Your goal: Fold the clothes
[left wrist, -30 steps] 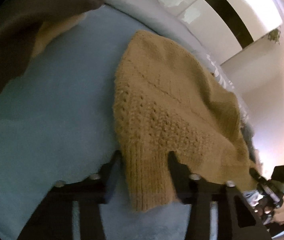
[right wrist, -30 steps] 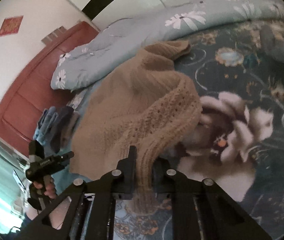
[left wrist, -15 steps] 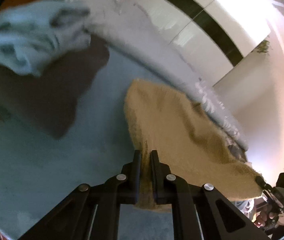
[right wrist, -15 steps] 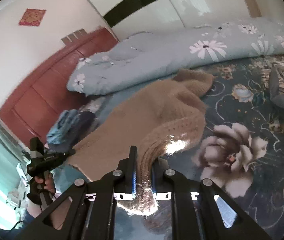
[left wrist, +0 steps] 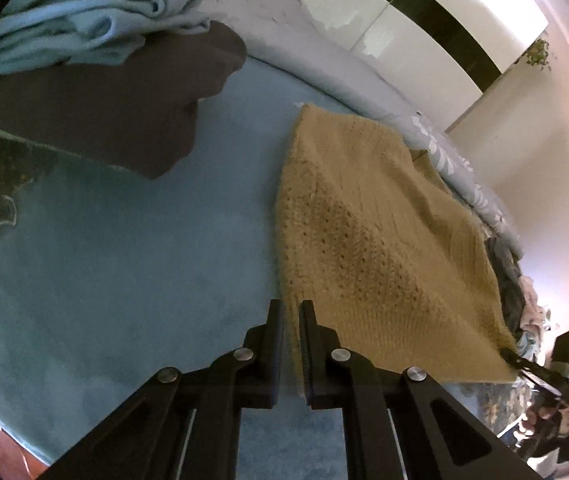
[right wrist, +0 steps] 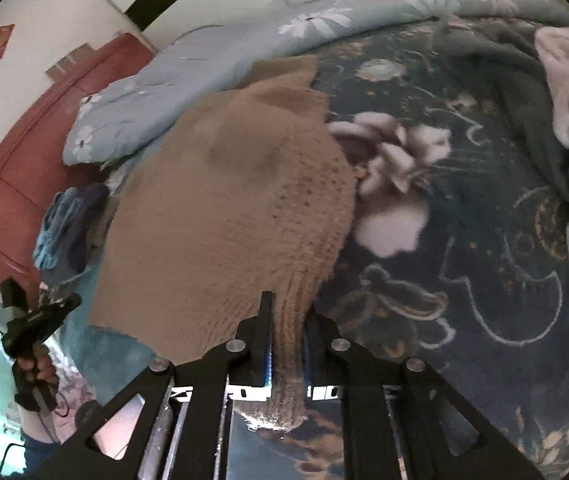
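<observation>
1. The tan knit sweater [left wrist: 368,240] is held stretched above the bed [left wrist: 132,248], its hem pinched in the fully closed left gripper [left wrist: 292,312] and right gripper [right wrist: 287,320].
2. The loose knit could slip from either thin pinch.
3. Uneven pulling could skew the fold.

Both wrist views look steeply down, close, sharing the sweater [left wrist: 372,248].

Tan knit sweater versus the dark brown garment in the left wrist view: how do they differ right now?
The tan knit sweater is held up off the bed in the left claw; the dark brown garment lies flat, untouched. The sweater is a light, open, textured knit; the brown garment looks smooth and dark. A crumpled light blue garment overlaps the brown one. Both are over the blue bedspread.
</observation>
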Demonstrator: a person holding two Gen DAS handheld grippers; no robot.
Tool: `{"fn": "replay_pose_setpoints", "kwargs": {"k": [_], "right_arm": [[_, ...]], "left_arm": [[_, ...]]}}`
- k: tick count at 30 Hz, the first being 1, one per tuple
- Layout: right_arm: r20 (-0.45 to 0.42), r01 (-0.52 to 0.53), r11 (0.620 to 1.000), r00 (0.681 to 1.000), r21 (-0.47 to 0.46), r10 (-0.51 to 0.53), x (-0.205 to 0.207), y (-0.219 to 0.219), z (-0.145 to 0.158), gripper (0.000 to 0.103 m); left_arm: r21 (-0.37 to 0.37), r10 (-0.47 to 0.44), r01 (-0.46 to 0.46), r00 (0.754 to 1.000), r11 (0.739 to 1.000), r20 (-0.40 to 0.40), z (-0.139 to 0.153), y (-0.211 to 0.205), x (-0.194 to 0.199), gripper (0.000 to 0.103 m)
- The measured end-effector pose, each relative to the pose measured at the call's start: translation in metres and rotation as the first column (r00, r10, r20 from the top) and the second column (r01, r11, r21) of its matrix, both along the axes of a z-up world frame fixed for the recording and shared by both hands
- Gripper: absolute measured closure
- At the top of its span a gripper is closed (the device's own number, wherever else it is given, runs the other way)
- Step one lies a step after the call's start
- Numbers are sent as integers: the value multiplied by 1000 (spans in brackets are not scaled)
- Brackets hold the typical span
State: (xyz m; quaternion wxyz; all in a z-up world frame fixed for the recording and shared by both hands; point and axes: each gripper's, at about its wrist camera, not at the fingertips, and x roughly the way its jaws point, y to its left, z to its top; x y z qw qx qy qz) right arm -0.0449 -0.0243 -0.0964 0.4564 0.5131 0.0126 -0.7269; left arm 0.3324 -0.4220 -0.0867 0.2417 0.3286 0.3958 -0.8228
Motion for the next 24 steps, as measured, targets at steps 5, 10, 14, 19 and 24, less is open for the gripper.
{"fn": "replay_pose_setpoints", "kwargs": {"k": [5,10,14,19,24], "right_arm": [[1,-23,1000,1000,10,23,0,-3,-7,91],[-10,-41,999,999,2,41,0,-3,-5,91],[-17,-52,999,998,10,52,2,-3,-9,91],[-11,-15,1000,1000,-2,15,-3,0,-15,91],[-3,-12,1000,1000,3,12,-6,1,-18,91]], "left_arm": [[22,-32,31,999,999,8,-7,2,-12,93],[37,-42,39,997,999,61,-22,3,-24,93],[47,-24,21,998,999,61,-26,4,-22,86],[95,-14,9,999,995,44,-30,1,-19,72],[106,-32,29,999,994,28,-32,7,-22,64]]}}
